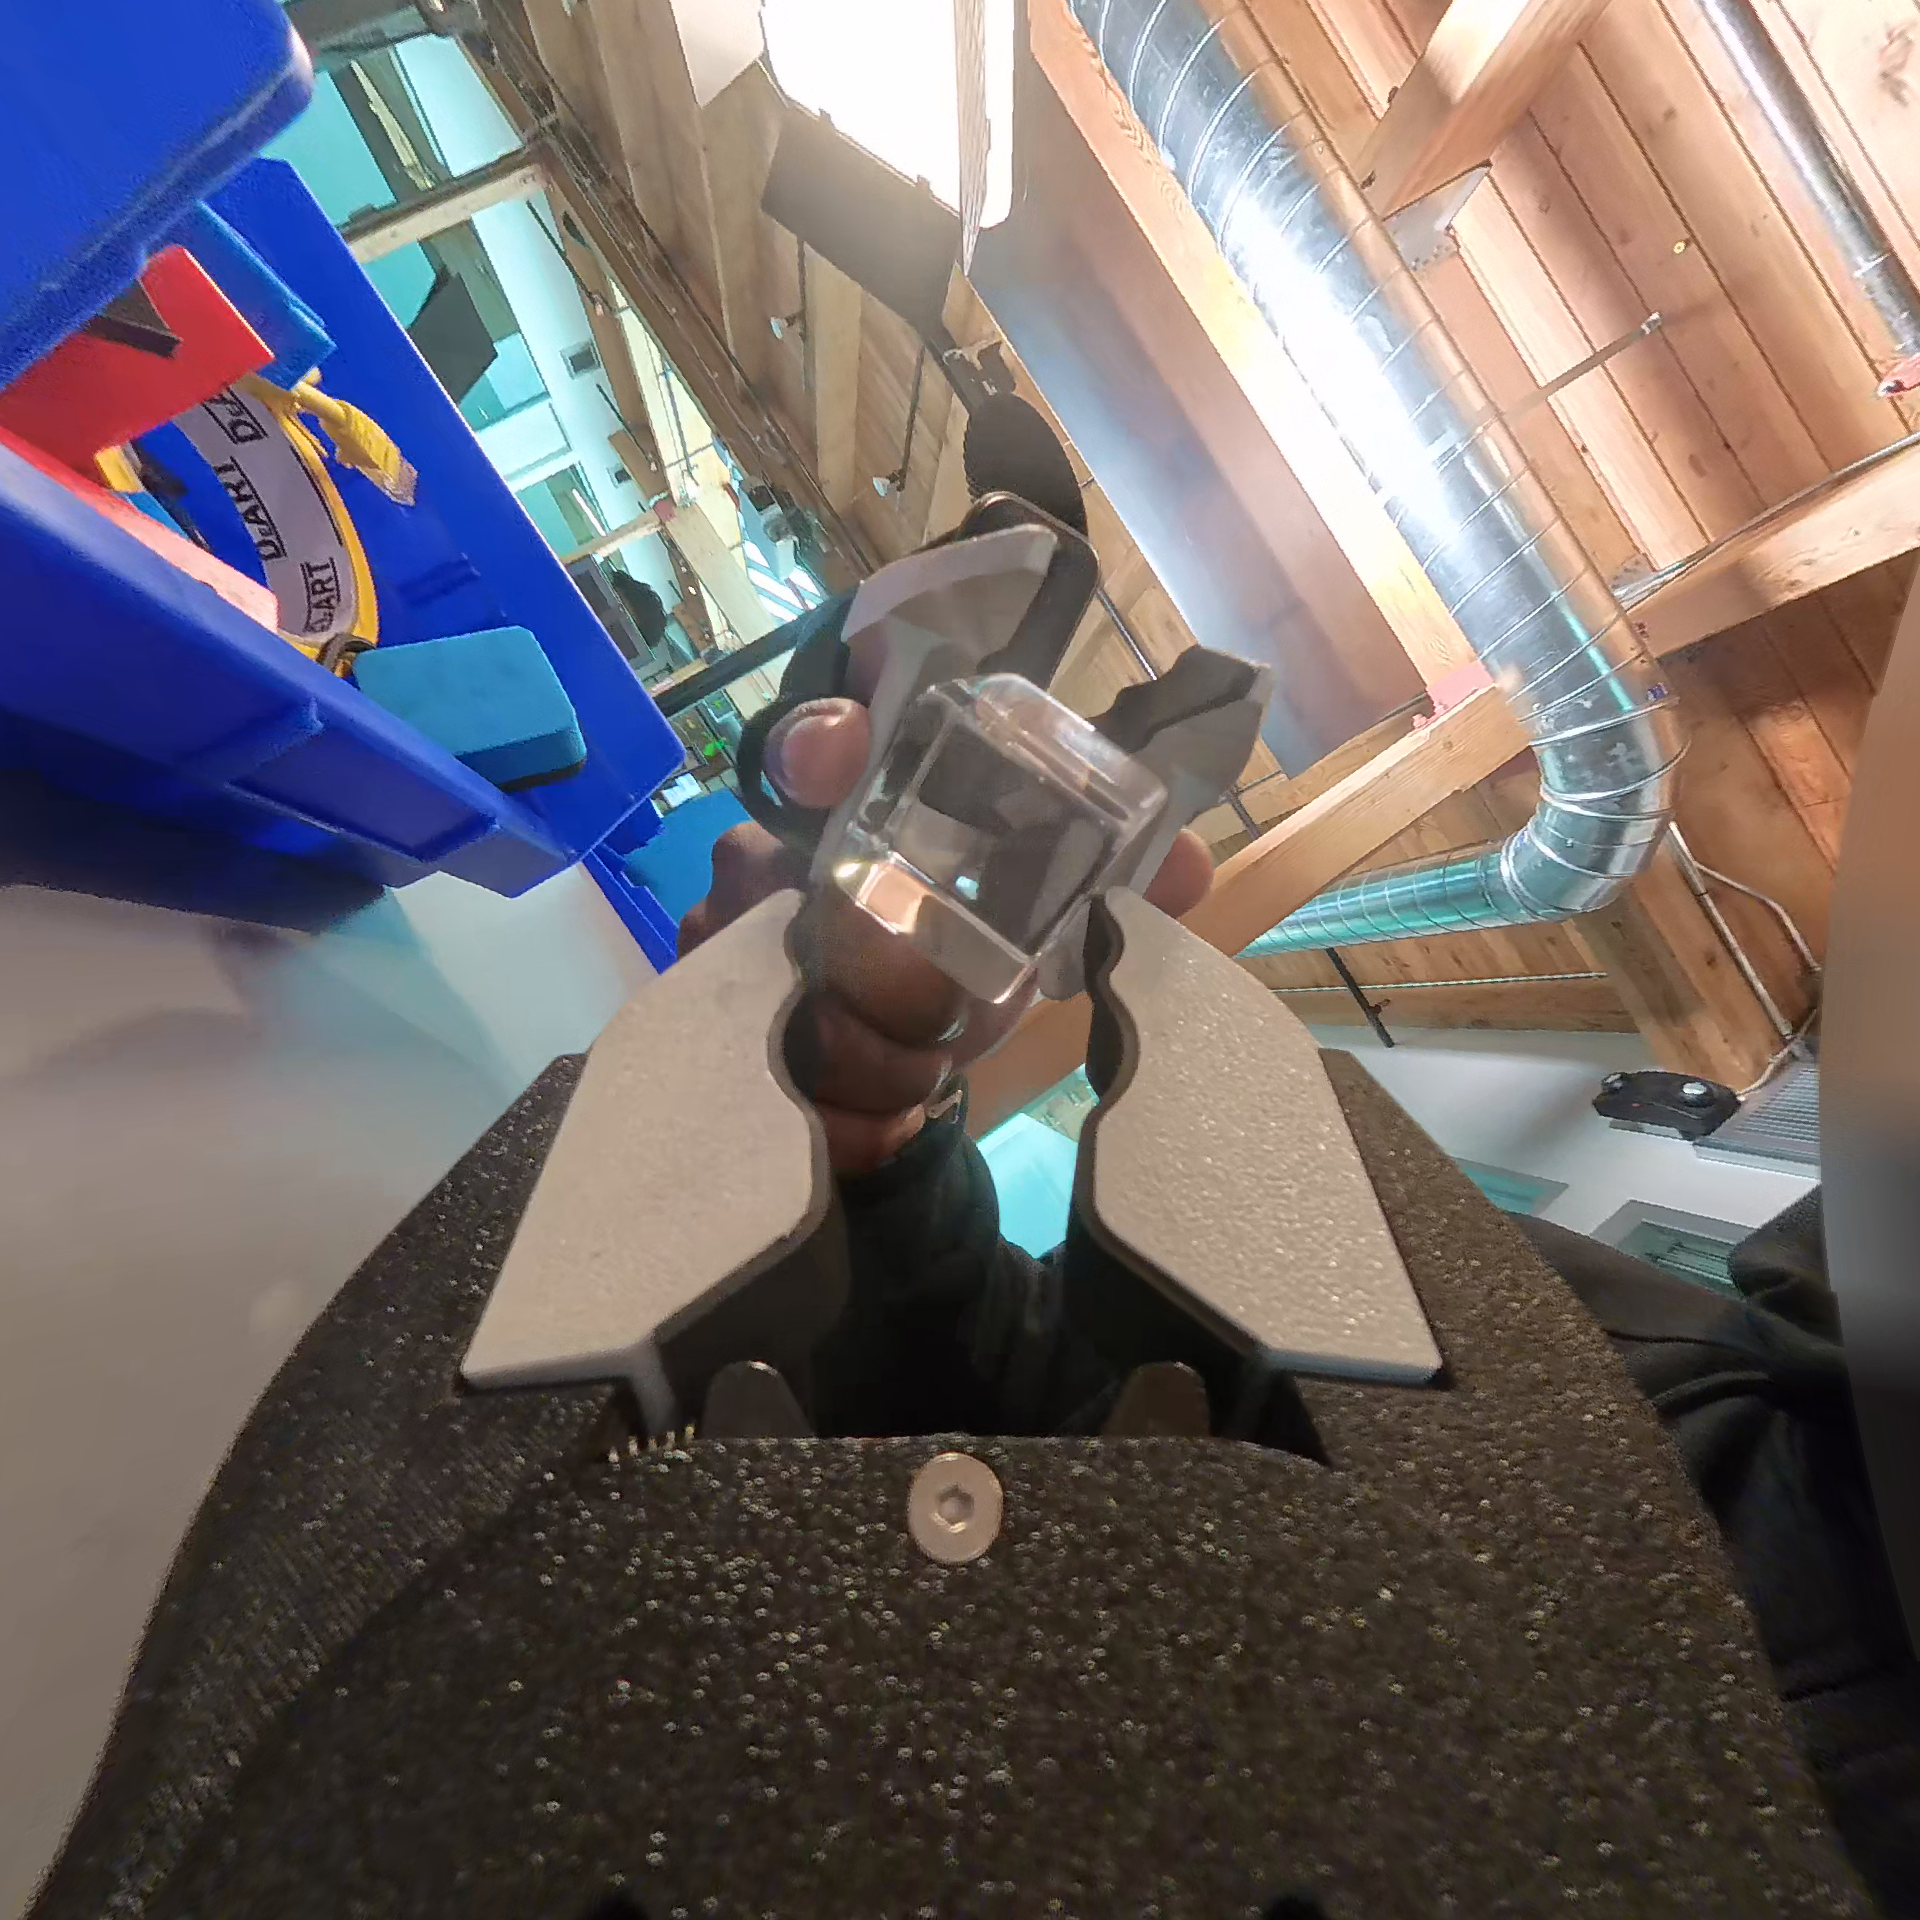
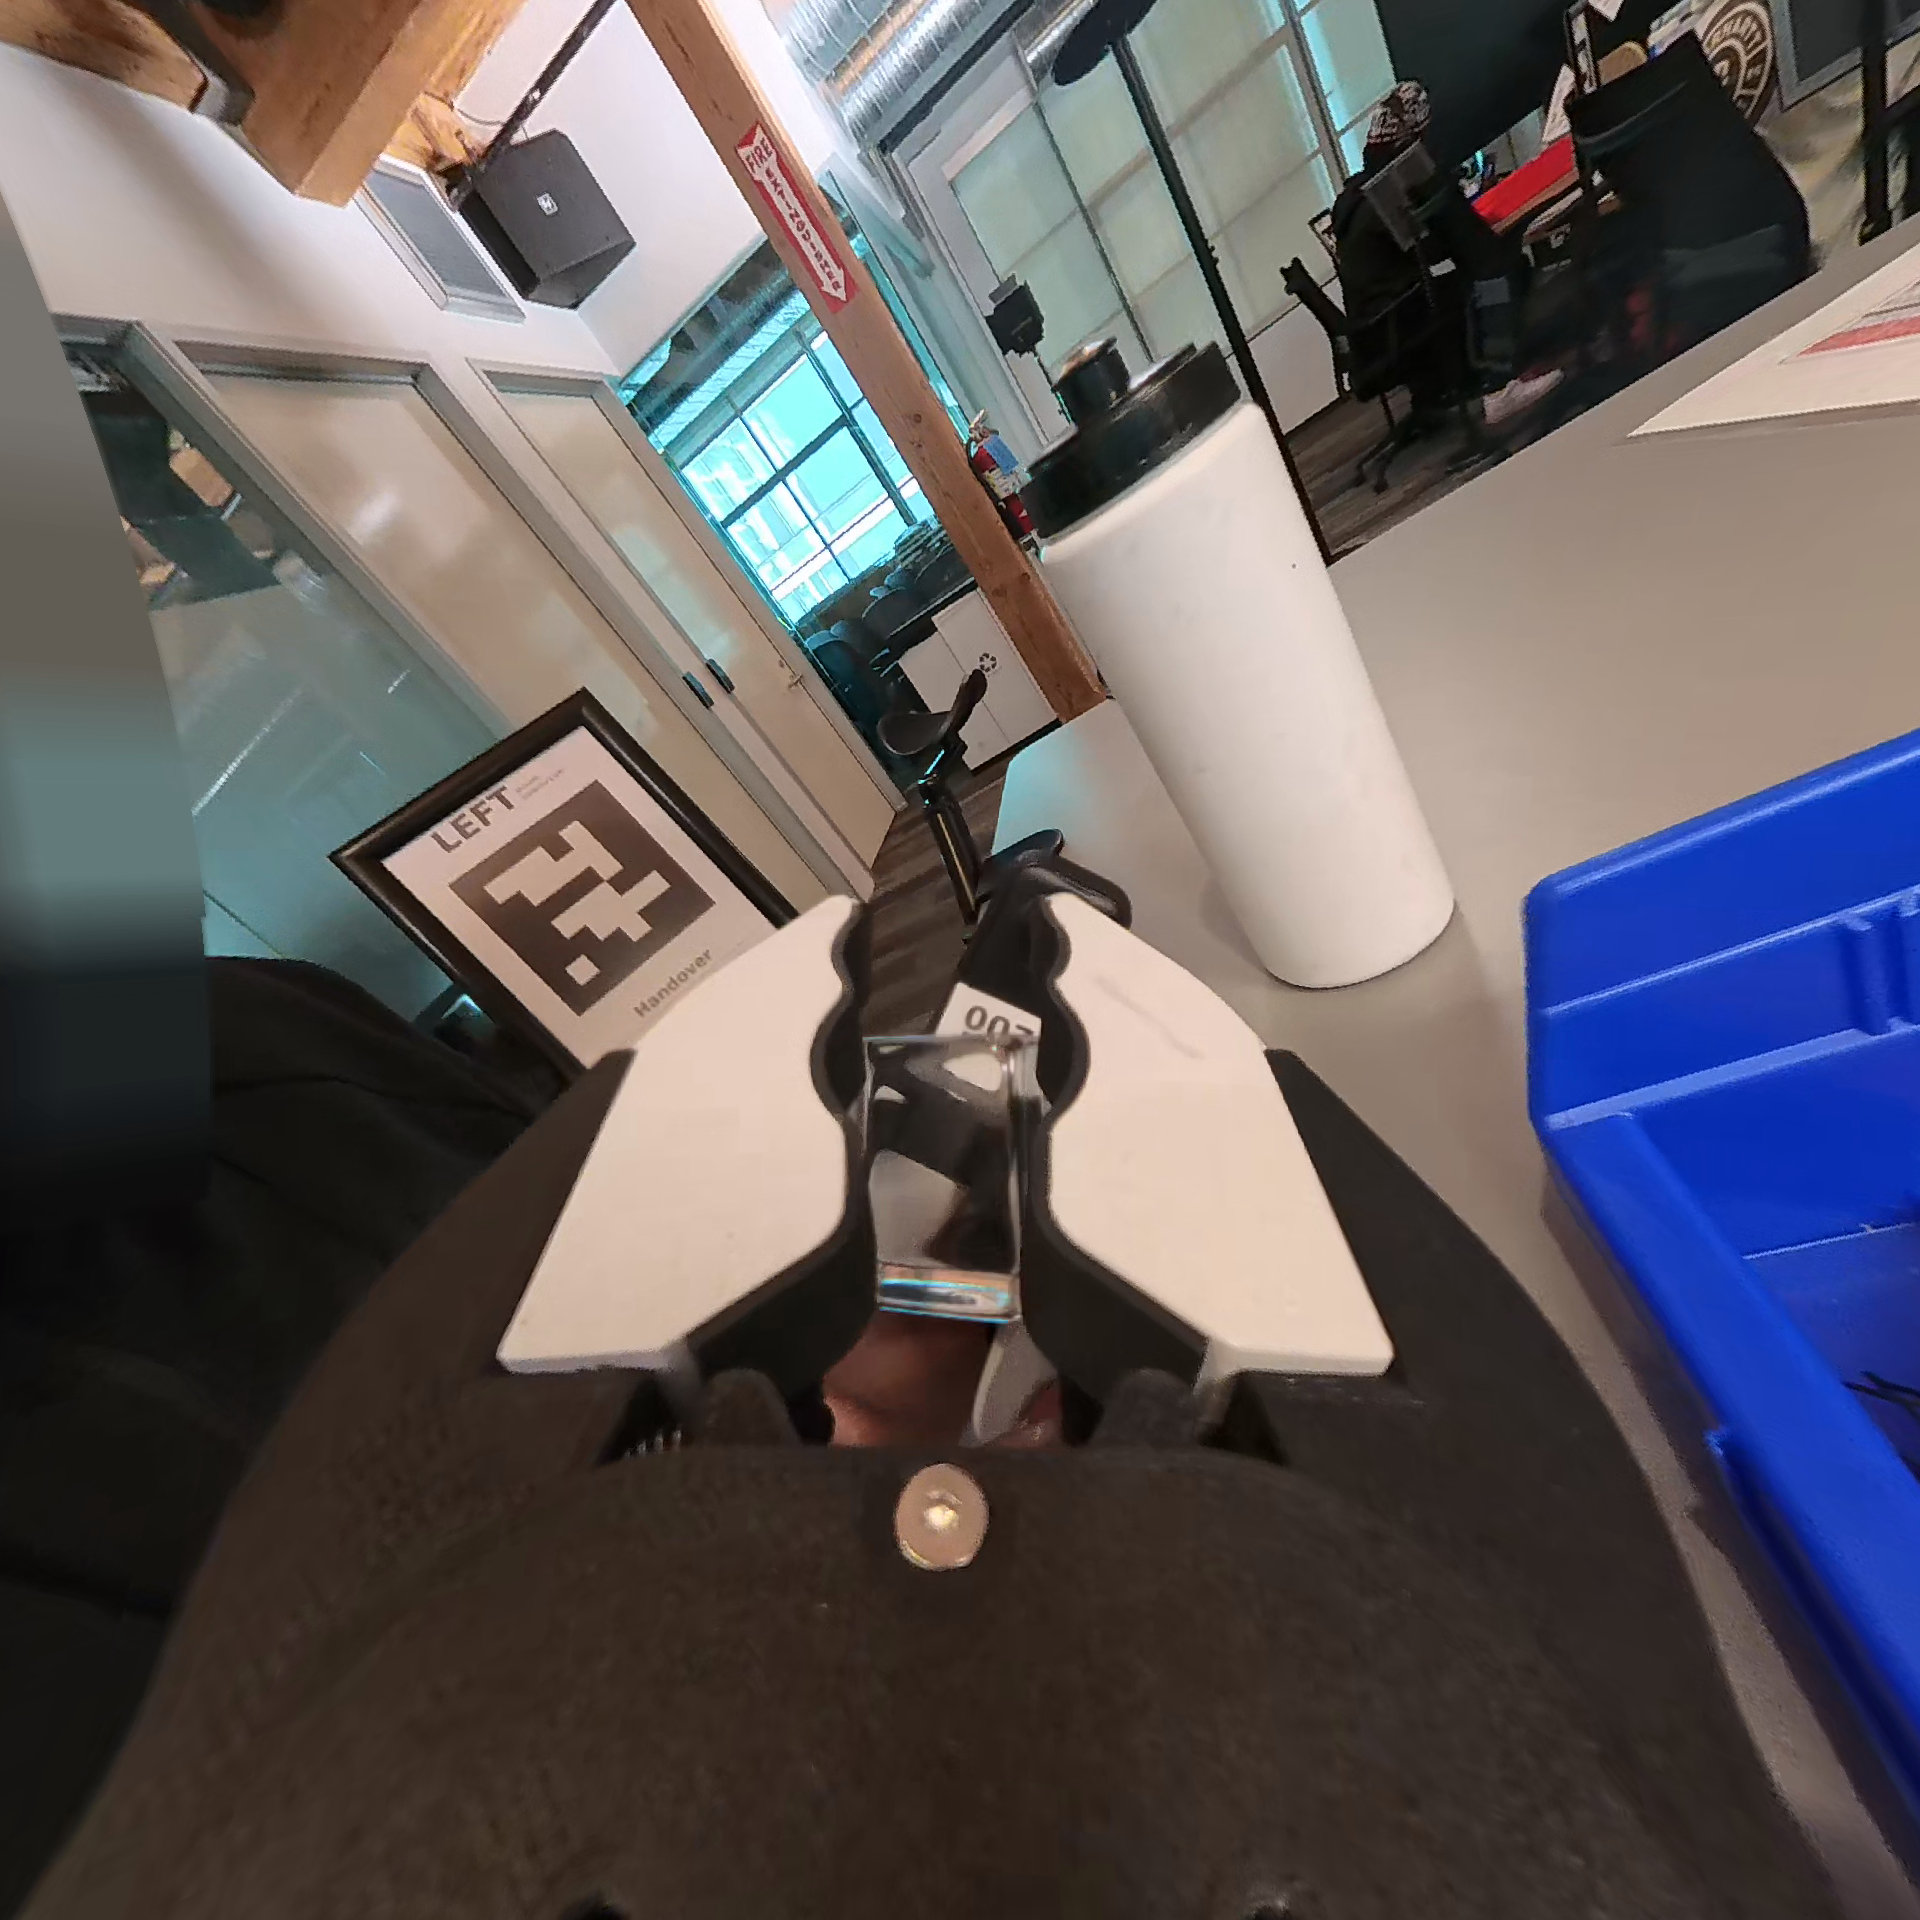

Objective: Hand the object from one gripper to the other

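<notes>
Blue bin, left wrist view: blue plastic bin (image 1: 343, 582) up and left of the left gripper's fingers, holding a roll of tape (image 1: 296, 530), a yellow cable (image 1: 358, 447), red and blue foam pieces.
Left gripper: left gripper (image 1: 945, 925) has its grey fingers (image 1: 686, 1143) spread apart, nothing clamped – the clear block sits just past the tips, roughly centred on the gap; contact with the right tip cannot be told.
Object: clear plastic block (image 1: 987, 821) is in the air ahead of the left gripper, tilted, pinched by the other gripper.
Right gripper, left wrist view: right gripper (image 1: 1049, 717) faces the left one from the far side, its grey fingers on either side of the block; a hand (image 1: 883, 997) holds it from behind (dark sleeve below).
Background: wooden ceiling and silver duct (image 1: 1382, 416) up and right of the fingers.
Framed marker sign, right wrist view: black-framed sign (image 2: 561, 883) to the left of the right gripper's fingers.
Right gripper, own view: right gripper (image 2: 951, 1003) is clenched on the clear plastic block (image 2: 951, 1174), which sits deep between the two fingers, upright along them.
White cylinder: white cylinder (image 2: 1236, 686) stands on the grey table (image 2: 1621, 644), ahead and right of the fingers.
Blue bin, right wrist view: blue plastic bin (image 2: 1714, 1039) sits far right of the gripper – on the same table.
</notes>
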`<control>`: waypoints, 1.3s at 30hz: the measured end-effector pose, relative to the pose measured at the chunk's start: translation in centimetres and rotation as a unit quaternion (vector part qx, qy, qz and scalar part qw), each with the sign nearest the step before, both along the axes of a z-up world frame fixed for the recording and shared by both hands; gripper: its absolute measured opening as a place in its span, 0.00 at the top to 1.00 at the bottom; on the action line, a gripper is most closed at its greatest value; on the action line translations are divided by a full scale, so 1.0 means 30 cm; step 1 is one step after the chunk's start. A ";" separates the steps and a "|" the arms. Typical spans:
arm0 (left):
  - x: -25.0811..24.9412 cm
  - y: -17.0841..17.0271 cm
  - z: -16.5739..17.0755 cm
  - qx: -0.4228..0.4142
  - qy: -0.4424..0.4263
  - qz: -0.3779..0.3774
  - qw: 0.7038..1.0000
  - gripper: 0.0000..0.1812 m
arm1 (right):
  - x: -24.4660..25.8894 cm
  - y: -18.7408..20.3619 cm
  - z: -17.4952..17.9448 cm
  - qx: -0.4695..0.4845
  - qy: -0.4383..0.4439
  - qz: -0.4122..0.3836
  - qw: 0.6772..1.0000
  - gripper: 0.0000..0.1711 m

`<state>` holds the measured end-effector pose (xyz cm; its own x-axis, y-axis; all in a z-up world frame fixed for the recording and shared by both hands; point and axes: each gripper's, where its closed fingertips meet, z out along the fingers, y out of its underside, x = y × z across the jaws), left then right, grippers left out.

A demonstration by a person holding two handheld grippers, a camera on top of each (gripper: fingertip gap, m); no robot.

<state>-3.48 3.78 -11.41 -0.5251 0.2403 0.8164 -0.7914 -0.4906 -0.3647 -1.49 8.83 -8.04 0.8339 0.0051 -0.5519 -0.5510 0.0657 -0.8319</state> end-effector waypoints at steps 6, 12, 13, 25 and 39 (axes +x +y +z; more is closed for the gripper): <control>0.015 -0.012 -0.001 0.011 -0.009 0.005 1.000 0.71 | 0.010 -0.021 -0.009 0.013 0.013 0.004 1.000 0.85; 0.023 0.004 0.010 0.011 -0.028 0.020 0.999 0.71 | 0.015 -0.046 -0.011 0.029 0.010 0.002 1.000 0.97; 0.025 0.006 0.010 0.011 -0.029 0.022 0.999 0.71 | 0.015 -0.046 -0.012 0.025 0.005 0.000 1.000 0.97; 0.028 -0.003 0.017 0.011 -0.042 0.013 0.999 0.72 | 0.019 -0.070 -0.006 -0.008 -0.059 -0.023 0.998 0.87; 0.034 -0.021 0.009 -0.005 -0.015 -0.015 1.000 0.73 | -0.017 -0.131 -0.016 -0.048 -0.149 -0.013 0.988 0.75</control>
<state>-2.47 3.15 -11.15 -0.5415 0.2641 0.7981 -0.7945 -0.4710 -0.3832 -1.99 4.91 -8.53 0.9586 -0.0592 -0.2786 -0.2797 -0.0105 -0.9600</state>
